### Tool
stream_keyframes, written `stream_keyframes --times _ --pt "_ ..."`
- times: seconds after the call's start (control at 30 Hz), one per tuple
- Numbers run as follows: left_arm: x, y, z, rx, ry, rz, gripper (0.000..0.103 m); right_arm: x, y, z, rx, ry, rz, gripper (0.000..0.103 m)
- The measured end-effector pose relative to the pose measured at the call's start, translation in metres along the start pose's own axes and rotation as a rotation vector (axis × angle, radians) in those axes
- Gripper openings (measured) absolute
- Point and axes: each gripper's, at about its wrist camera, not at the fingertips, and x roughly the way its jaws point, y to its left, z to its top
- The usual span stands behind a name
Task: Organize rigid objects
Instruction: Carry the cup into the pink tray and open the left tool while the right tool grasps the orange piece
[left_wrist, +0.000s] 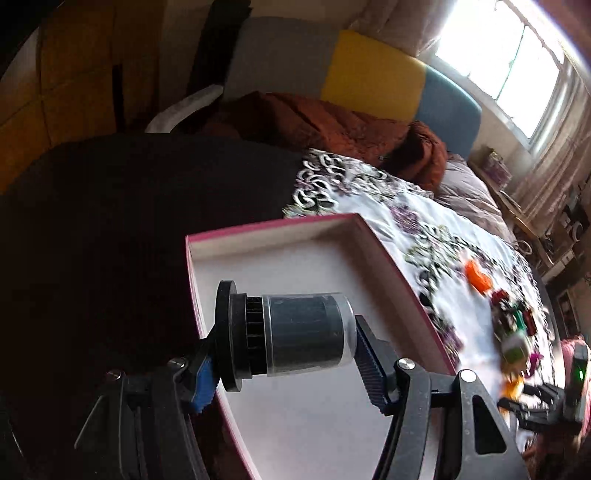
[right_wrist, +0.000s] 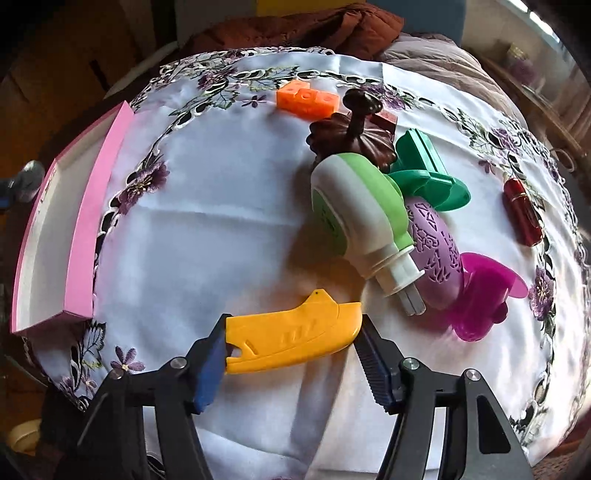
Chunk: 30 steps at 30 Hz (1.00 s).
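My left gripper (left_wrist: 291, 347) is shut on a black and grey cylinder (left_wrist: 288, 332), held sideways above the white inside of the pink box (left_wrist: 314, 266). My right gripper (right_wrist: 291, 350) is shut on a yellow plastic piece (right_wrist: 295, 336), just above the embroidered white cloth (right_wrist: 221, 221). Ahead of it lie a green and white plug-in device (right_wrist: 358, 218), a purple patterned piece (right_wrist: 436, 254), a magenta cup (right_wrist: 484, 295), a green stand (right_wrist: 424, 170), a brown knobbed lid (right_wrist: 351, 140), an orange block (right_wrist: 306, 99) and a red tube (right_wrist: 522, 210). The pink box (right_wrist: 85, 221) stands at the cloth's left edge.
The cloth covers a table beside a bed with a rust-coloured blanket (left_wrist: 332, 129) and yellow and blue cushions (left_wrist: 373, 81). A window (left_wrist: 509, 55) is at the far right. The toy pile (left_wrist: 509, 325) and my right gripper (left_wrist: 546, 402) show in the left wrist view.
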Motion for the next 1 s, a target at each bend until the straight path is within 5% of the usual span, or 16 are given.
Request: stream_keyframes --times 0.33,0.47,0.73,1.0 --pt "0.047 0.009 0.029 0.009 0.04 0.099 0.065 0.0 0.001 -0.001 -0.001 -0.006 0.0 0.065" --pt "0.053 0.013 0.031 0.008 0.046 0.128 0.079 0.0 0.001 -0.001 -0.001 -0.006 0.0 0.065" --pt "0.008 0.011 0.016 0.0 -0.041 0.134 0.082 0.0 0.002 0.0 0.002 -0.01 -0.003 0.066" --pt "-0.056 -0.034 -0.052 0.109 -0.122 0.166 0.082 0.0 0.004 -0.001 -0.007 -0.023 -0.014 0.065"
